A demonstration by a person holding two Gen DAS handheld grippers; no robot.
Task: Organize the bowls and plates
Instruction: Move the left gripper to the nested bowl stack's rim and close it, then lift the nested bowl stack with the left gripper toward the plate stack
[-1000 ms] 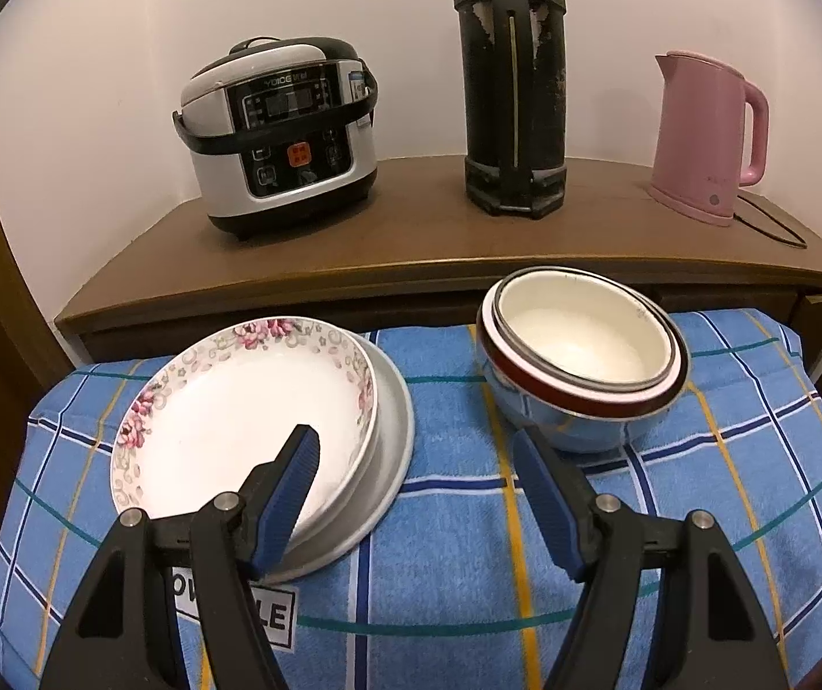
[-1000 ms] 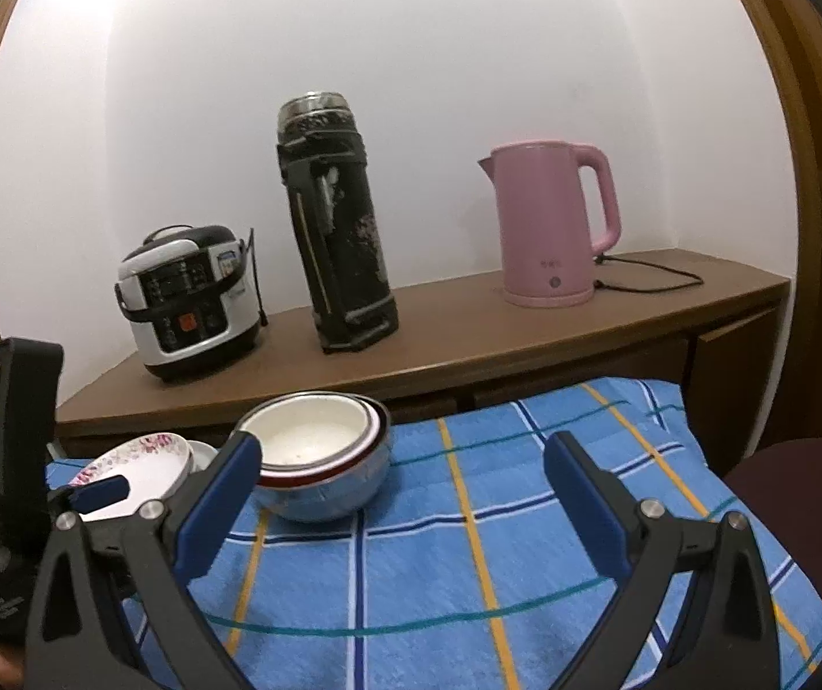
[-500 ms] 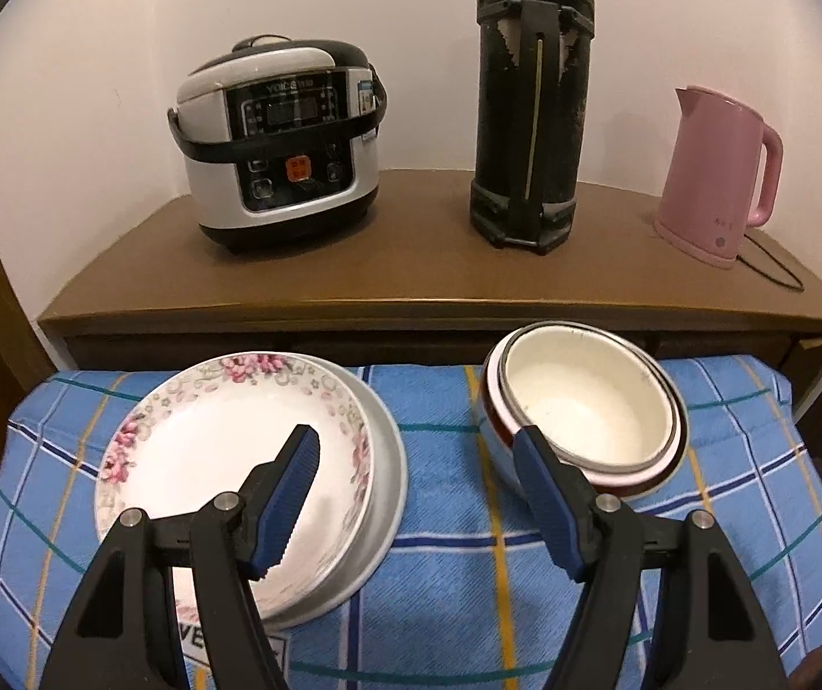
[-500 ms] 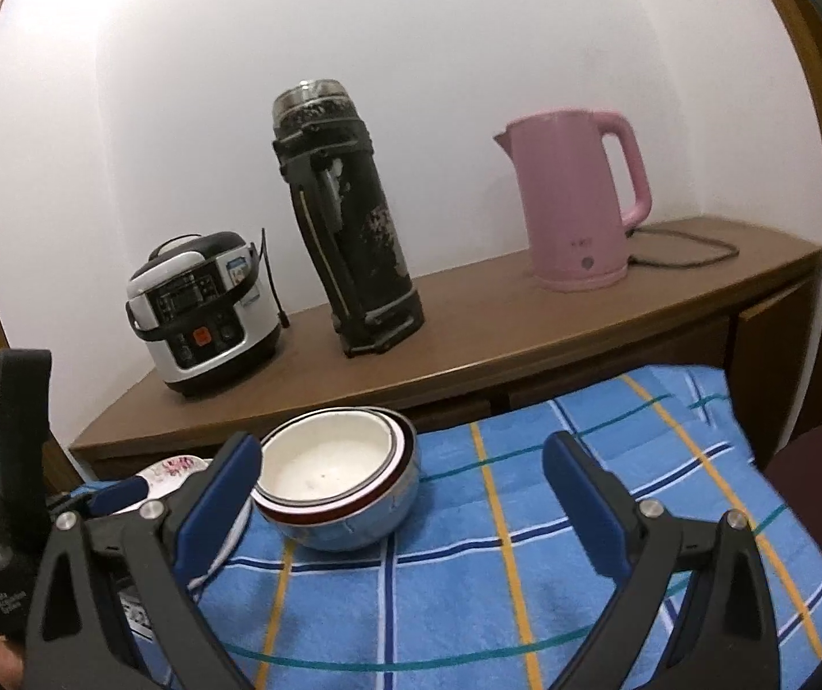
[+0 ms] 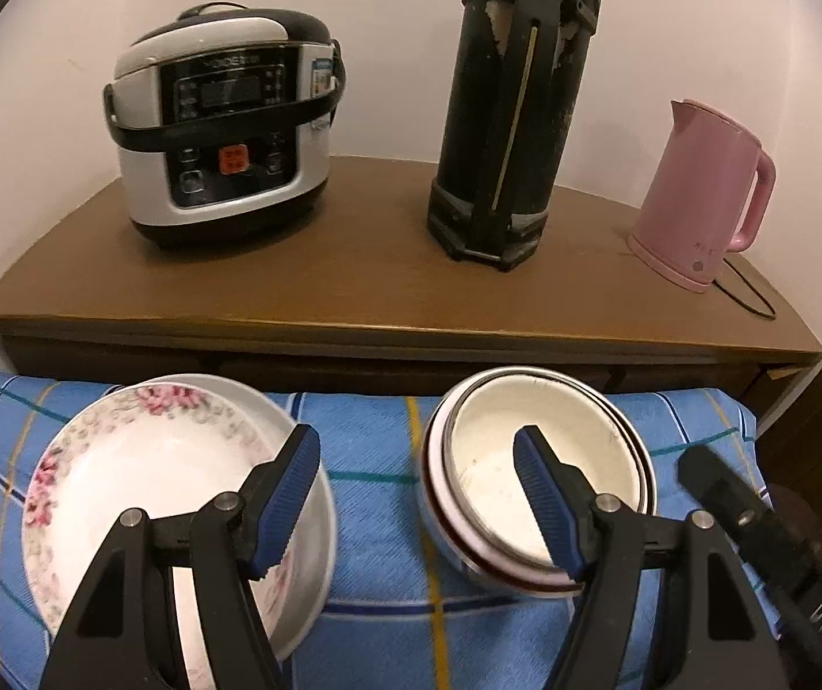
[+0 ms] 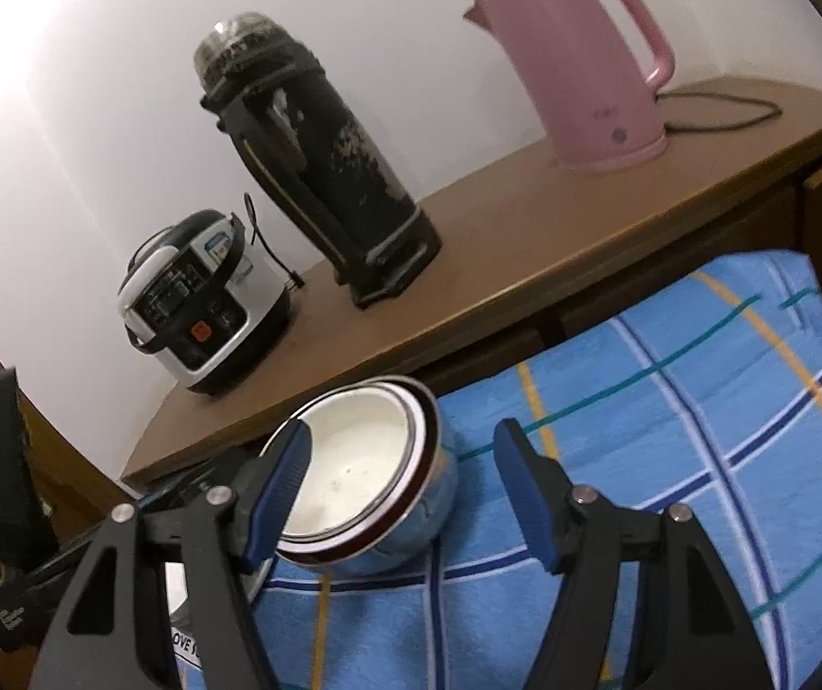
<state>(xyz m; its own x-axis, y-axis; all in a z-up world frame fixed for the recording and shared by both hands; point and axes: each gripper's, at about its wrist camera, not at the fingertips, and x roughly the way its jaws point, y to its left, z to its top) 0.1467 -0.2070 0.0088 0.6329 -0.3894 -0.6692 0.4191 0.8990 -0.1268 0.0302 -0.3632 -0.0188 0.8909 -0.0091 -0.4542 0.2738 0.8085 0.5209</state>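
A floral-rimmed plate (image 5: pixel 140 477) lies stacked on a larger plain plate (image 5: pixel 272 408) at the left of the blue checked cloth (image 5: pixel 370 448). Nested bowls (image 5: pixel 531 460), white inside with a dark red rim, stand to the right; they also show in the right wrist view (image 6: pixel 359 466). My left gripper (image 5: pixel 416 500) is open and empty, hovering over the gap between plates and bowls. My right gripper (image 6: pixel 405 494) is open and empty, its left finger (image 6: pixel 281 486) over the bowls' near rim. The right gripper's body shows at the right of the left wrist view (image 5: pixel 756 535).
A wooden sideboard (image 5: pixel 387 287) behind the cloth carries a rice cooker (image 5: pixel 221 138), a tall black thermos (image 5: pixel 514 103) and a pink kettle (image 5: pixel 704 195) with a cable. The cloth continues to the right of the bowls (image 6: pixel 698 402).
Both grippers have moved forward and lower toward the dishes. The right gripper has tilted and closed in on the bowls. Plates and bowls have not moved.
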